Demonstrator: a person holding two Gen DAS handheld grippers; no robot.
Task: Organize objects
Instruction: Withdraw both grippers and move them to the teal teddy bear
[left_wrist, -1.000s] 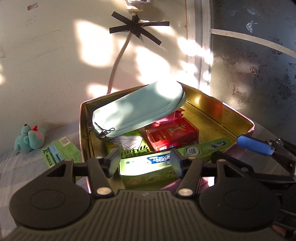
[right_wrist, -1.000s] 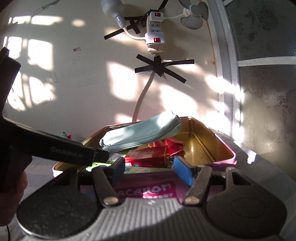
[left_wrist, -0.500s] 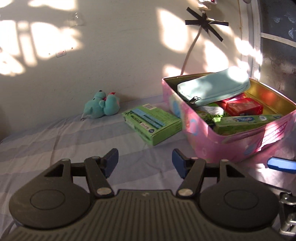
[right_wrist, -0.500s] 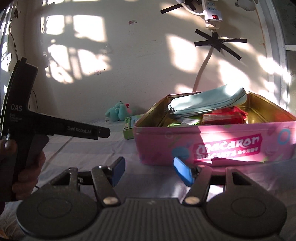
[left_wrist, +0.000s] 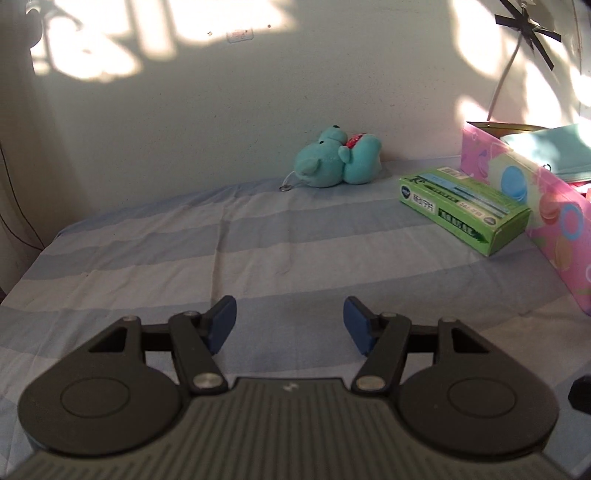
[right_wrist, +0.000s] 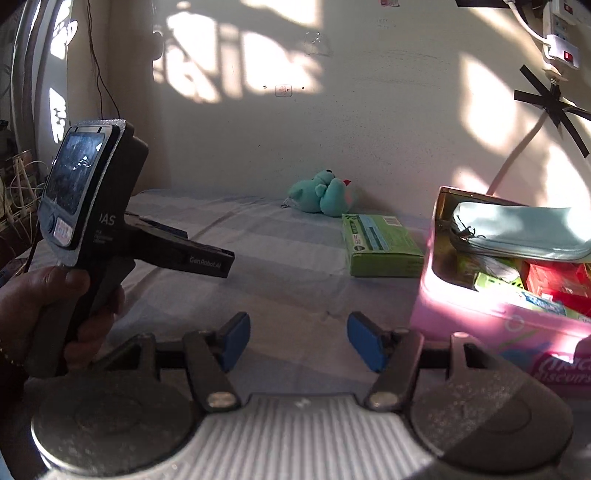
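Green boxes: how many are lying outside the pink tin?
1. The green box lies flat on the striped sheet, beside the pink tin and in front of the teal plush. More green packs sit inside the tin; others may be hidden.

Empty left gripper (left_wrist: 290, 325) over striped sheet (left_wrist: 258, 251), teal plush (left_wrist: 338, 158), green box (left_wrist: 463, 208) beside pink tin (left_wrist: 554, 221)

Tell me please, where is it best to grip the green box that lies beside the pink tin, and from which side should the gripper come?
Grip the green box across its narrow width, on the two long side faces near the free end, away from the pink tin. It lies flat, so probably come from above. The left gripper is open and empty.
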